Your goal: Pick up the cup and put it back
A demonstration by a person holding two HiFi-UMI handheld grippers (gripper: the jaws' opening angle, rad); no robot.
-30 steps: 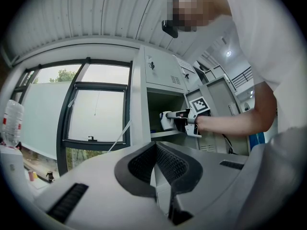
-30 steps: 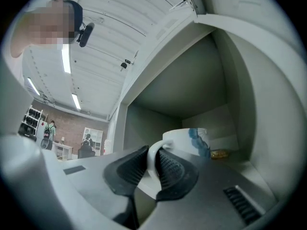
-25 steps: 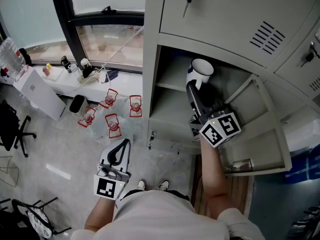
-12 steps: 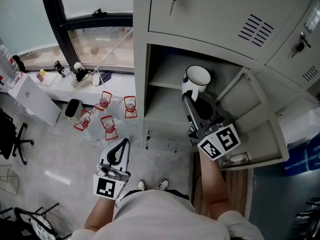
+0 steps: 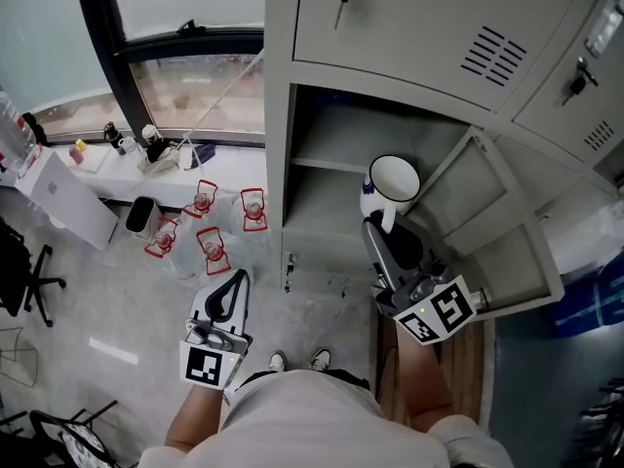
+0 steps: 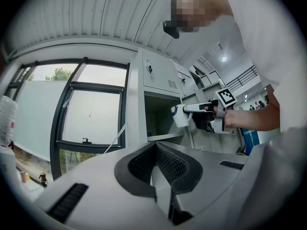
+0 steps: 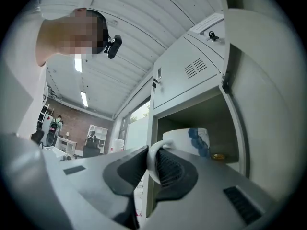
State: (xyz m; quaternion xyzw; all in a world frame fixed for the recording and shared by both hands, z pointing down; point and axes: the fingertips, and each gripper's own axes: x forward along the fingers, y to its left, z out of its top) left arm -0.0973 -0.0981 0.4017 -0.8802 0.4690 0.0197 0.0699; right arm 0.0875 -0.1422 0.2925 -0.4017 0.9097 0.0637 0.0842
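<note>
White ceramic cup with blue mark (image 5: 392,181): off the shelf, held in air at the mouth of the open compartment of the grey metal locker (image 5: 409,27), mouth up, just beside the swung-out locker door (image 5: 497,232).

Grip status:
- R gripper (image 5: 376,226): closed on the cup's loop handle (image 7: 154,164). The ribbed pads (image 7: 169,169) pinch the handle only; the cup body sits beyond the tips, unsupported.
- L gripper (image 5: 232,286): tips together, nothing between them, parked low and well apart from the locker.

Step in hand, as I read it: cup is picked; put-back on the compartment shelf (image 6: 165,137) remains.

Procedure, my recommendation:
1. Hold pinch force constant. Cup weight hangs off the handle, so any slack lets the body swing down about the pads.
2. Keep the gripper approx level and don't roll the wrist; the rim should stay horizontal.
3. Approach straight into the opening. Watch clearance to the door edge on the R side and the compartment frame on the L.
4. Carry the base over the shelf lip, then lower until the base sits flat.
5. Open the jaws only after full base contact, then back out along the handle line w/o nudging the cup.
6. Leave the L gripper where it is; no assist req'd
</note>
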